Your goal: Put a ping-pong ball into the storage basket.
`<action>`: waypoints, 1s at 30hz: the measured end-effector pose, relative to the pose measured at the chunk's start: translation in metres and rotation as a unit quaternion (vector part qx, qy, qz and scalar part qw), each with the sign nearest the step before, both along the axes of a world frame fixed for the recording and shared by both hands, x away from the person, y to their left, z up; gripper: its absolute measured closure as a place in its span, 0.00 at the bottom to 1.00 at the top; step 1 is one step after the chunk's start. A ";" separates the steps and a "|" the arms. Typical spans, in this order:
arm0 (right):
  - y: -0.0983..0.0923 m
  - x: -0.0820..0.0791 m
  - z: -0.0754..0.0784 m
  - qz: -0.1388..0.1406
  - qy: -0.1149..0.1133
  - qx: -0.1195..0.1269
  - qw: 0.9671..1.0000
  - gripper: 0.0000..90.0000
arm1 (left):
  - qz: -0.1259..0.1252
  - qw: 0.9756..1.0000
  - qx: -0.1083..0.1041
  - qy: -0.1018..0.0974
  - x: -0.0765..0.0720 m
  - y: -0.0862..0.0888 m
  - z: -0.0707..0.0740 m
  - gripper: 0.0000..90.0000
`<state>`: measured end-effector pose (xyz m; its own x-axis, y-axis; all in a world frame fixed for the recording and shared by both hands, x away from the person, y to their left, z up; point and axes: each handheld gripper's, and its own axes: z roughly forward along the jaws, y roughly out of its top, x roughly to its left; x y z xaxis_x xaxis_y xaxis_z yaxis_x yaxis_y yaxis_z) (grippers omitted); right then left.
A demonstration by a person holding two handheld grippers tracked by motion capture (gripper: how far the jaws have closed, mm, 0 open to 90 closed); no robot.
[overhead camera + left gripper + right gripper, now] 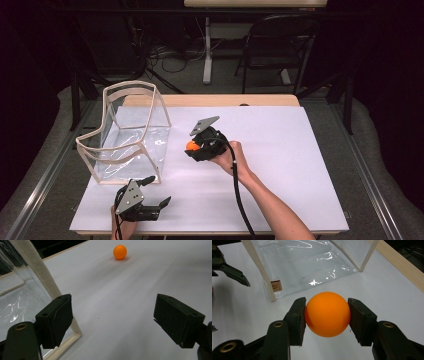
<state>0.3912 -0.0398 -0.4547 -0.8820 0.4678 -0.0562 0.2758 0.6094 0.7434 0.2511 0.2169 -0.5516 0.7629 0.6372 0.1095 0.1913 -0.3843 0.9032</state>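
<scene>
Gripping the orange ball (327, 314) squarely between both pads of the right tool (327, 317), just above the white desk (280, 150), with the clear bag (131, 132) at 10 o'clock (near, not touching). Resting the left tool (156, 192) wide open, holding nothing, at the desk's 7 o'clock.

I see a white sheet (280, 165) covering a wooden table (210, 100). Beyond it, at one o'clock, stands a dark folding chair (280, 45). At twelve o'clock are a white desk leg (207, 50) and tangled cables (170, 55) on a grey floor (370, 140).
</scene>
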 end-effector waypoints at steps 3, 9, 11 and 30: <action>0.002 0.002 0.002 0.001 -0.001 -0.002 1.000 0.56 | -0.002 1.000 0.003 0.000 0.000 0.000 0.000 0.18; 0.005 0.006 0.005 0.000 -0.001 0.000 1.000 0.56 | -0.001 1.000 0.000 0.000 0.000 0.000 0.000 0.17; 0.006 0.007 0.006 -0.001 0.002 -0.001 1.000 0.56 | -0.001 1.000 0.001 -0.001 0.000 0.001 0.000 0.18; 0.019 0.015 0.017 0.003 -0.001 -0.008 1.000 0.56 | 0.001 1.000 -0.001 -0.003 -0.001 0.001 0.001 0.18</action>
<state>0.4059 -0.0212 -0.4374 -0.8848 0.4614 -0.0649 0.2711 0.6232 0.7336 0.2504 0.2182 -0.5505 0.7614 0.6384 0.1129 0.1861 -0.3820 0.9052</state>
